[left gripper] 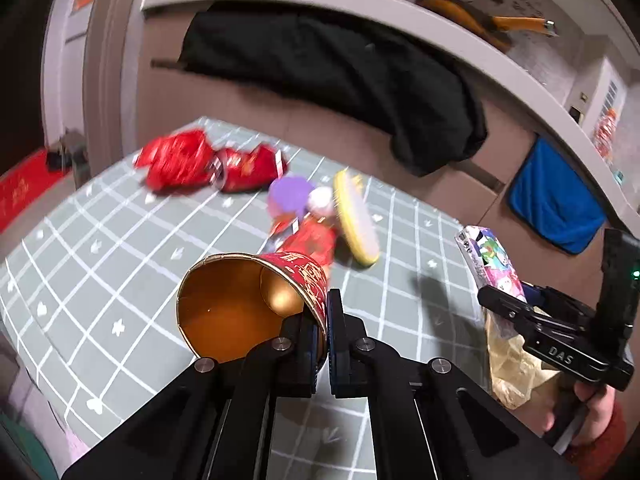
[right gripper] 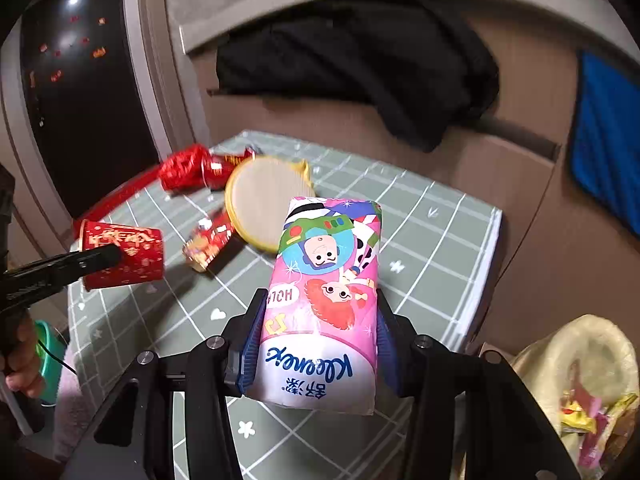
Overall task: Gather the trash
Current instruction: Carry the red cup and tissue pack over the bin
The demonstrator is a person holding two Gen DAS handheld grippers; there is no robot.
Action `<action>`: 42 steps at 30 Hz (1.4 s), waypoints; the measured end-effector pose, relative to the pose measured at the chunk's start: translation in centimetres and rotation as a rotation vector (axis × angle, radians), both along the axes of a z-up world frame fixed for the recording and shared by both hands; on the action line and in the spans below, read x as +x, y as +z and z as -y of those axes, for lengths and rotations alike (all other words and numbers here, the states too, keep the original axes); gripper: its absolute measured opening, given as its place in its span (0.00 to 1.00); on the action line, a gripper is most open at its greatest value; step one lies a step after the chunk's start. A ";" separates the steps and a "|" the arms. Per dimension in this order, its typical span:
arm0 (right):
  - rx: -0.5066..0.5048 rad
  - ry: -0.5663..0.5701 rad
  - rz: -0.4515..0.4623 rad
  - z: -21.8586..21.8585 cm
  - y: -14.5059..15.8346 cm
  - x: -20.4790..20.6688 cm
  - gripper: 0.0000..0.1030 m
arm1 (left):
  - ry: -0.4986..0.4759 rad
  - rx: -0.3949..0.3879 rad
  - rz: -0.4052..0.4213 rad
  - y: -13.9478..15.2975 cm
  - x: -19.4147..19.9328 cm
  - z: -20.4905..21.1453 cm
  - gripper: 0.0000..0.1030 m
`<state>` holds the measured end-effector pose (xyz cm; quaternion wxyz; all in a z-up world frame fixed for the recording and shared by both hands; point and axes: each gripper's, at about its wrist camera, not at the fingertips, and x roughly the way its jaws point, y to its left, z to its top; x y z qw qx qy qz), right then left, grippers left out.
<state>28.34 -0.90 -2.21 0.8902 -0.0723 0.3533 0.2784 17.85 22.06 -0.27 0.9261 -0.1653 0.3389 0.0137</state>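
Left wrist view — left jaws pinch the red cup's (left gripper: 248,300) rim; right jaws squeeze the tissue pack (right gripper: 324,304).

Dim indoor light with soft shadows, heavy motion blur, and fisheye bending with dark corners.

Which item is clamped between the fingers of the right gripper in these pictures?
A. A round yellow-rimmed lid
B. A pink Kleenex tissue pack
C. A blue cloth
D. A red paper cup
B: in the right wrist view the right gripper has its pads pressed on both sides of the pink Kleenex tissue pack, while the red paper cup is pinched at its rim by the left gripper.
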 end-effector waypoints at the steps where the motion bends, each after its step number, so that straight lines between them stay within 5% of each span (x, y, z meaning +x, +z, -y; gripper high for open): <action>1: 0.006 0.001 0.012 0.3 0.3 -0.1 0.44 | -0.005 0.007 0.013 0.4 0.0 0.5 0.03; 13: 0.072 -0.095 0.153 6.4 5.7 -2.7 0.44 | -0.172 0.044 0.164 6.5 1.5 8.3 0.03; 24: 0.073 -0.307 0.287 15.3 10.3 -5.0 0.44 | -0.401 0.047 0.293 10.7 3.7 18.2 0.03; 34: 0.069 -0.466 0.274 23.5 9.7 -6.3 0.44 | -0.543 0.016 0.266 9.4 5.4 26.3 0.03; 42: 0.095 -0.474 0.227 27.4 7.4 -5.1 0.44 | -0.495 0.034 0.217 7.2 6.5 29.5 0.03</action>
